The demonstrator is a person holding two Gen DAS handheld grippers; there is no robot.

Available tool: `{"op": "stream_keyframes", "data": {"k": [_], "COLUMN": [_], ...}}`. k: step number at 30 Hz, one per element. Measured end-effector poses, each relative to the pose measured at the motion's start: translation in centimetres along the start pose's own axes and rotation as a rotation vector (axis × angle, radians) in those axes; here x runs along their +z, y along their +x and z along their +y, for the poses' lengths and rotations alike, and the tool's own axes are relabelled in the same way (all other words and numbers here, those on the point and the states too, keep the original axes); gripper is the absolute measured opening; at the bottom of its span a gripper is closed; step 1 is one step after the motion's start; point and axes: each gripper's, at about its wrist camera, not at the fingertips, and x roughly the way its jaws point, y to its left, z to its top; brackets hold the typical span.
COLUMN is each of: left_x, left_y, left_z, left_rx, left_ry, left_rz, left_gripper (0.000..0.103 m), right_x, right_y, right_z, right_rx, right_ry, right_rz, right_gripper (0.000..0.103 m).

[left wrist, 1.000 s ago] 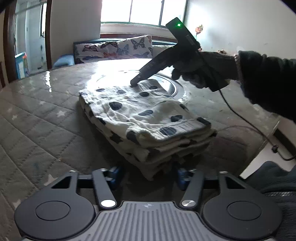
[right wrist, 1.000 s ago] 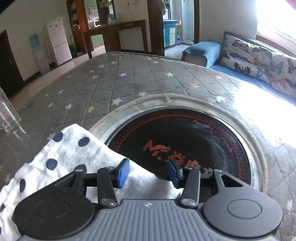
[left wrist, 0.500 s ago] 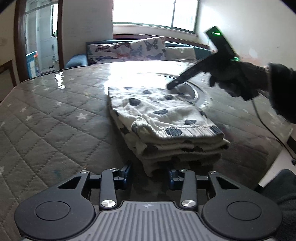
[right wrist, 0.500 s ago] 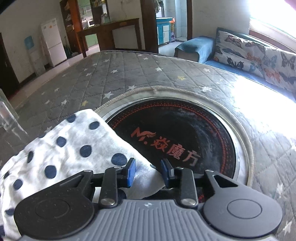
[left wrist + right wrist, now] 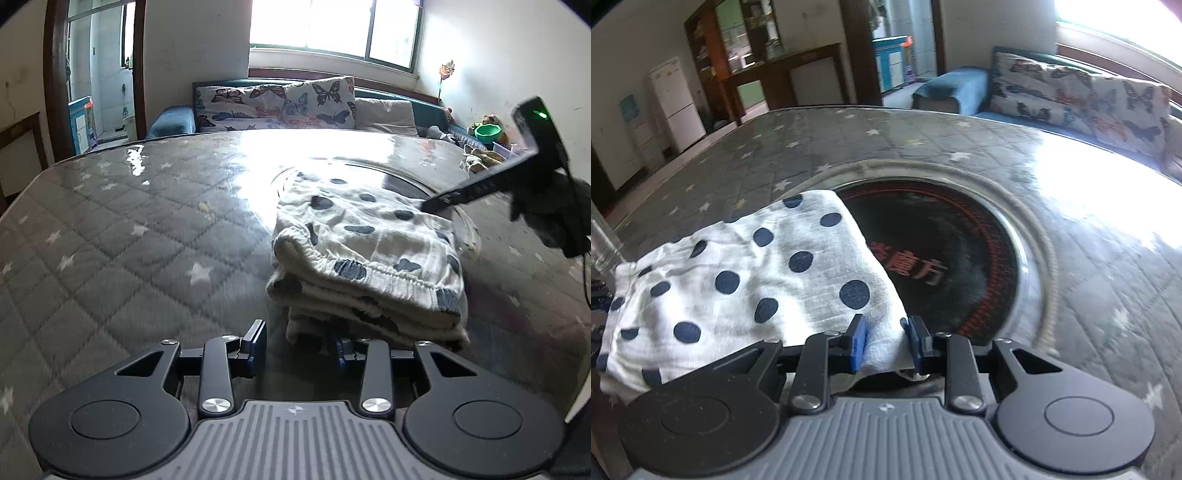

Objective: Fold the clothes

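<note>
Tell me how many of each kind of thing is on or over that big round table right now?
Folded white polka-dot garment: 1
Round black hotplate set in the table's middle: 1
Hand-held black two-finger grippers: 2, the left gripper and the right gripper
Total: 4

Window (image 5: 334, 27) backlight, tabletop glare, blur

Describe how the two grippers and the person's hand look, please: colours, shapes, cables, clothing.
Each gripper, left gripper and right gripper, has a grey ribbed body, two black round discs, black linkage arms with silver screws, and blue finger pads. Seen from the left wrist view, the right gripper is a long black bar with a green light and a black cable. The hand wears a dark glove.
</note>
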Motion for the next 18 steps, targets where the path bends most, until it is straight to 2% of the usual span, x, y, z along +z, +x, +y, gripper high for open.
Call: {"op": "stream_keyframes", "data": {"k": [10, 18], "left_x": [3.0, 5.7], "left_y": [3.6, 5.8], "left_z": [1.0, 0.7], "left_rx": [-0.018, 0.012], "left_ry": [-0.011, 0.013], "left_rz": [-0.017, 0.023], "left_gripper": [0.037, 0.039], "right_x": [-1.8, -3.2], "right_y": [-2.7, -4.8], "right_z": [-0.9, -1.6], "right_rx": [-0.086, -0.155], "right_ry": [0.04, 0.07], "right_rz": [-0.065, -0.117], "right_gripper": [0.022, 0.024]}}
